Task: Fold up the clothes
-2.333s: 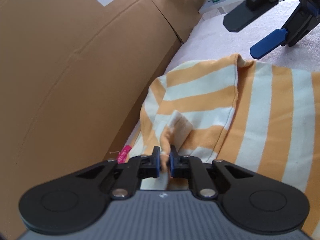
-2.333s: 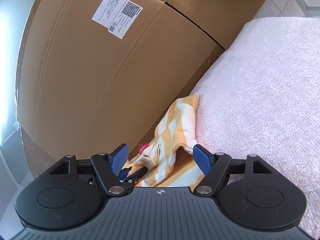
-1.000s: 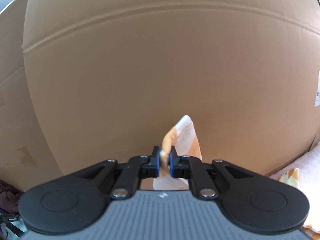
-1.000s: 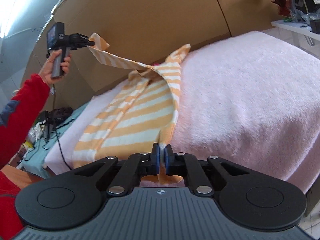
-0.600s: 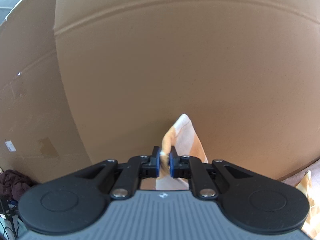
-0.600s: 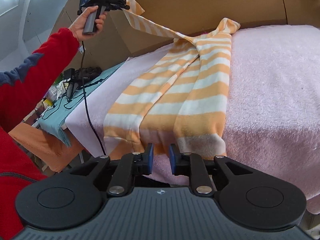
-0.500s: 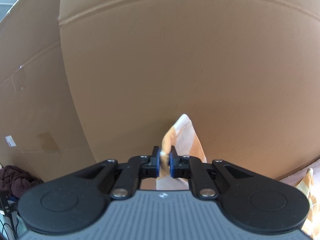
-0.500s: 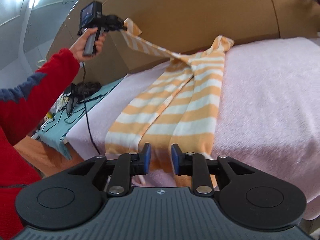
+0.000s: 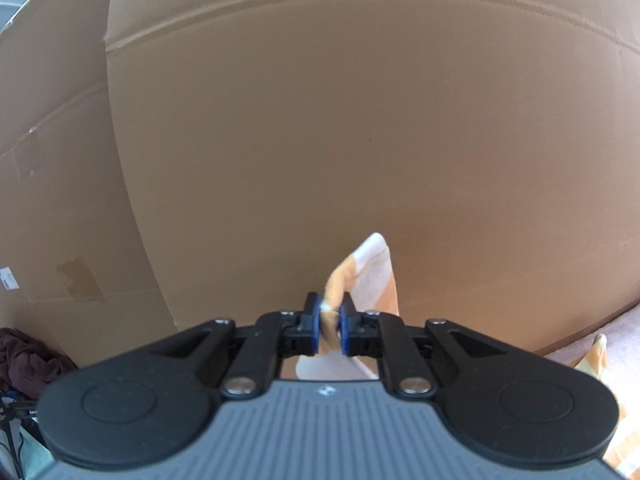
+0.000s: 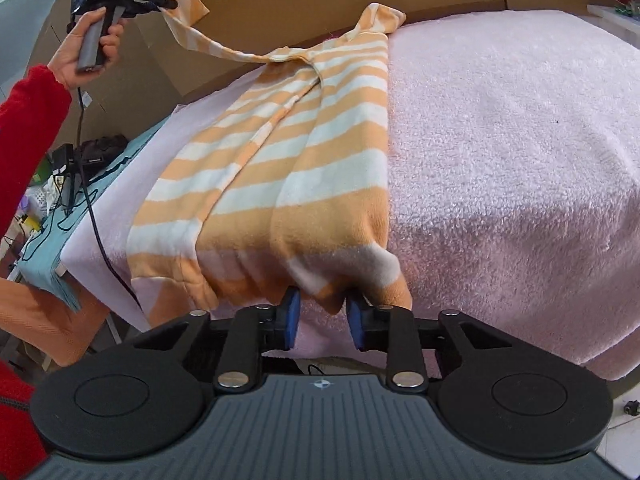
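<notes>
One hand [image 10: 86, 46] raised, striped garment [image 10: 304, 152] pinched

Pink fleece-covered bed [image 10: 500, 140] carries the striped garment [image 10: 312, 152].

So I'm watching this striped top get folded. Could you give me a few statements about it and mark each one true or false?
1. The left gripper pinches a bit of the striped top. True.
2. The top is blue and grey. False: it is orange and white.
3. The top lies on a pink blanket. True.
4. The right gripper is clamped tight on the hem. False: its pads stand apart, with the hem just ahead.
5. A wall of cardboard stands behind. True.
</notes>
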Demonstrator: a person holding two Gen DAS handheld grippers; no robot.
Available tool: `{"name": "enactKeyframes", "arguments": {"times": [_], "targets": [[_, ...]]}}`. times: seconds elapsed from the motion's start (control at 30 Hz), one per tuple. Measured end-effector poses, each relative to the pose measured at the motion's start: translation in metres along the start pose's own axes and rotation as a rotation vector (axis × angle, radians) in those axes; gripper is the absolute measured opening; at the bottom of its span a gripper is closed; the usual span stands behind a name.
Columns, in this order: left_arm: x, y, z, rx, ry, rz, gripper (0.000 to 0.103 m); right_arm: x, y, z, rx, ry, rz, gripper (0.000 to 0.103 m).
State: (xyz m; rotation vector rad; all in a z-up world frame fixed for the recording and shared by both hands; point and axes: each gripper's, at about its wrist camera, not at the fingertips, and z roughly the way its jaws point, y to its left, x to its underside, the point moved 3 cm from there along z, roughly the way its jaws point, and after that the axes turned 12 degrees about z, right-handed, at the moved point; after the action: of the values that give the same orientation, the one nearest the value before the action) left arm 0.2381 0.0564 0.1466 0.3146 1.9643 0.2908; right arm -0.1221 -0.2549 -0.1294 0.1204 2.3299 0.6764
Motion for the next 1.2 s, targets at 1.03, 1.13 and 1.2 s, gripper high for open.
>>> {"name": "enactKeyframes", "arguments": {"times": [1.03, 1.13, 1.2], "targets": [[-0.031, -0.058, -0.013, -0.048, -0.029, 0.015, 0.013, -0.078, 0.016, 0.010, -0.228, -0.026, 0.000, 0.035], [-0.033, -0.067, -0.017, -0.030, -0.045, -0.001, 0.013, -0.097, 0.019, 0.005, -0.292, -0.077, 0.003, 0.038], [-0.036, -0.073, -0.020, -0.024, -0.050, -0.012, 0.013, -0.114, 0.015, 0.022, -0.293, -0.069, 0.057, 0.039]]}}
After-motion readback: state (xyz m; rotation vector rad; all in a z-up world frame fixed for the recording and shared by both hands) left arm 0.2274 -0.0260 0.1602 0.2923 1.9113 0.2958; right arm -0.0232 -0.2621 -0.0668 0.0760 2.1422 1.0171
